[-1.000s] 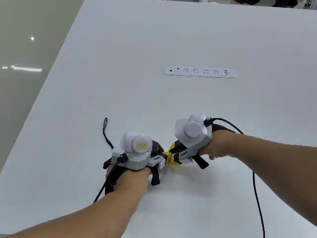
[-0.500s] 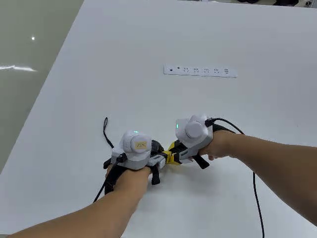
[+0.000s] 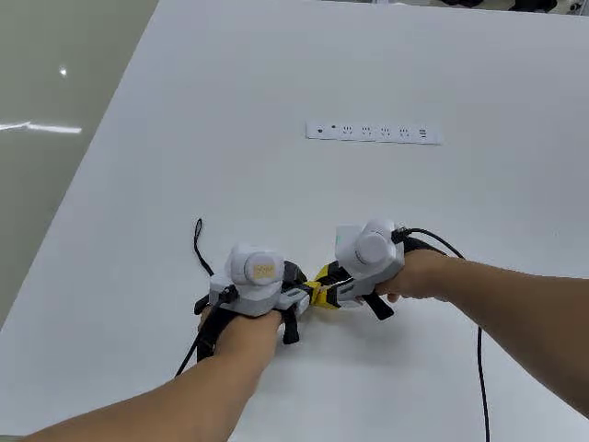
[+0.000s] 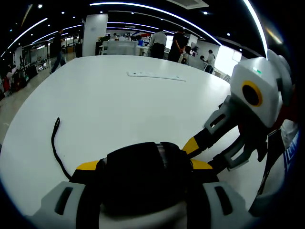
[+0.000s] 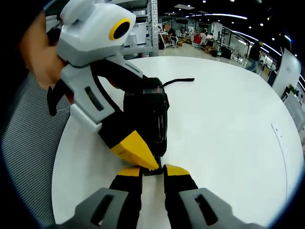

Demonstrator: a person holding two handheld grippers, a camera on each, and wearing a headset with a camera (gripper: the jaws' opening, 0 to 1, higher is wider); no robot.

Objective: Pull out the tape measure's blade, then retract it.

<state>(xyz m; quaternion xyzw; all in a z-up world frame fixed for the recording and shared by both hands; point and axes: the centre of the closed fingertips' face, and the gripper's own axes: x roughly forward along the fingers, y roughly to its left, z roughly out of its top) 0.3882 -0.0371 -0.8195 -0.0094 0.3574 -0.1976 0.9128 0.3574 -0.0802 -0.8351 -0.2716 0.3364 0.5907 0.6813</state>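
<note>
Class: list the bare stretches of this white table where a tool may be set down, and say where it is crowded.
Crowded: the near middle, where left gripper and right gripper clamp the black tape measure. Bare: the stretch between them and the white power strip; beyond that strip; left of the thin black strap.

Open-plan office or lab floor. Big white table; power strip well ahead of the left gripper. Past it, people standing at desks under long ceiling light strips. Beyond the right gripper, metal racking and more desks.
</note>
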